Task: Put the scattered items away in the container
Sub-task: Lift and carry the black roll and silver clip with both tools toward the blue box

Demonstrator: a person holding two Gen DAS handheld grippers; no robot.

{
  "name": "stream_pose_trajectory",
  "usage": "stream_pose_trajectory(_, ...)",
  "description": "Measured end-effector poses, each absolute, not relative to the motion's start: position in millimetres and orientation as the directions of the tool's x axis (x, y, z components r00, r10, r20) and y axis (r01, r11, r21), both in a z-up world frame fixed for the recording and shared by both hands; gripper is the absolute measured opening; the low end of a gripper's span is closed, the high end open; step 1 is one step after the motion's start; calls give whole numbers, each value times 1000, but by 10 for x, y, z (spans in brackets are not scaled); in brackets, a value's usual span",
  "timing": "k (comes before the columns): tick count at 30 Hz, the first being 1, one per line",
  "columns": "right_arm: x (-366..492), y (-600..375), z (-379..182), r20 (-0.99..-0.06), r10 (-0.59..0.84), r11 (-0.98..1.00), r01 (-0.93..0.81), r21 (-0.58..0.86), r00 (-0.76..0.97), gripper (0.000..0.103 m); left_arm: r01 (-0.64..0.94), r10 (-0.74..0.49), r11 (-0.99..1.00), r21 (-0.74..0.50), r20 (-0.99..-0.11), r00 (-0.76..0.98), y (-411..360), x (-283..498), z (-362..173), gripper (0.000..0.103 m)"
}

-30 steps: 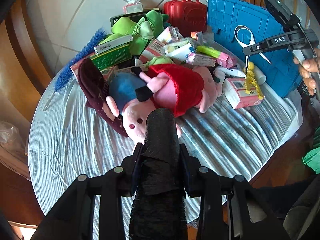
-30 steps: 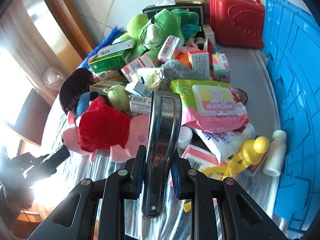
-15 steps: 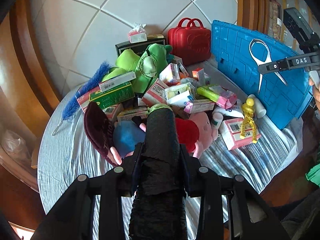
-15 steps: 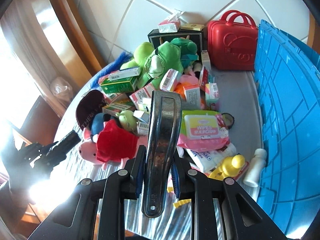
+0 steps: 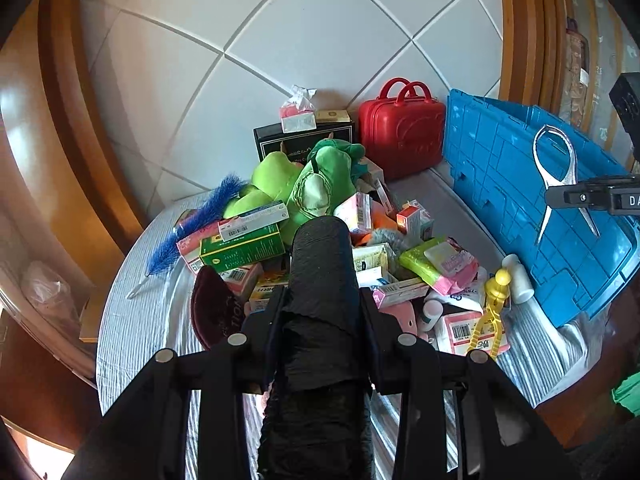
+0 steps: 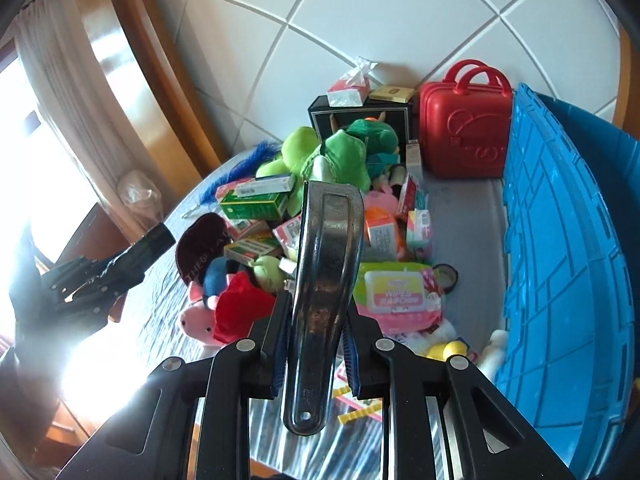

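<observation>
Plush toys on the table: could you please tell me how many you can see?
3 clear: the green plush at the back of the pile, the lime plush beside it, and the pink pig in red at the front. Others may be buried.

Both grippers (image 5: 320, 316) (image 6: 318, 344) apparently higher above pile (image 5: 320, 216)
</observation>
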State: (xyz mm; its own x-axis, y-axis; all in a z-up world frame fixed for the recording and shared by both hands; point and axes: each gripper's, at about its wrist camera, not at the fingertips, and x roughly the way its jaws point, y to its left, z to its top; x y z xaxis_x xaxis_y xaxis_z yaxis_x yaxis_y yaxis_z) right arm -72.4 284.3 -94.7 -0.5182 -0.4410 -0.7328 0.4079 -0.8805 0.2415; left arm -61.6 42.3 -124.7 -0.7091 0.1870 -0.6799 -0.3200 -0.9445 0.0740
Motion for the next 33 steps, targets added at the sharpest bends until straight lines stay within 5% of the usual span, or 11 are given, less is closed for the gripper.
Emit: stream_pose_trajectory(33,-878,3822,-84,-601,-525,-842,470,265,-603,23,-318,167,-937,147,-610,-774,1602,-906,-350,34)
